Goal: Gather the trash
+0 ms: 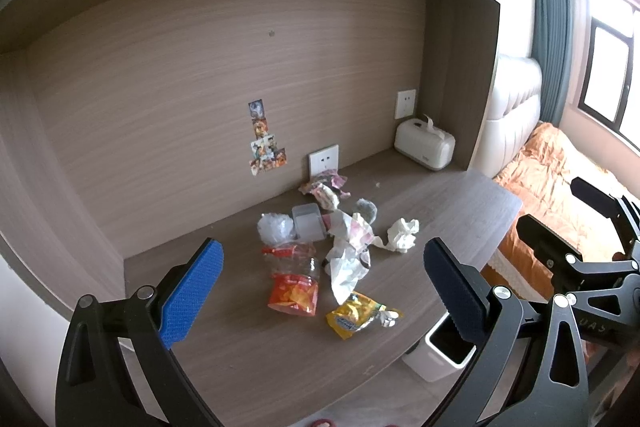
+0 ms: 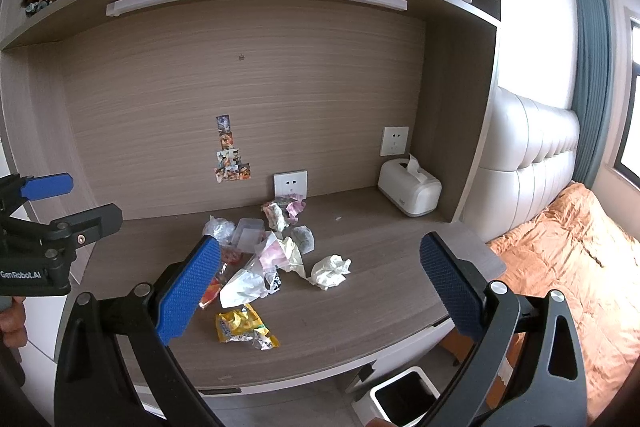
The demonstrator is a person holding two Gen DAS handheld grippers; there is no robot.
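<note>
Hovering above the surface (image 1: 248,347), the left gripper (image 1: 324,291) and the right gripper (image 2: 320,287) both stand wide apart, holding nothing. Trash lies in a loose pile near the wall: a yellow wrapper (image 1: 354,315), an orange snack bag (image 1: 294,293), a crumpled tissue (image 2: 330,271). A white bin (image 2: 404,399) stands on the floor just beside the surface.

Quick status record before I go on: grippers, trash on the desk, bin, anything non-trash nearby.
left gripper: open, empty, above the desk
right gripper: open, empty, above the desk
trash: loose pile on the desk, including yellow wrapper, orange wrapper, crumpled tissue
bin: white, open, on the floor below the desk's front edge
non-trash: tissue box at back right
</note>
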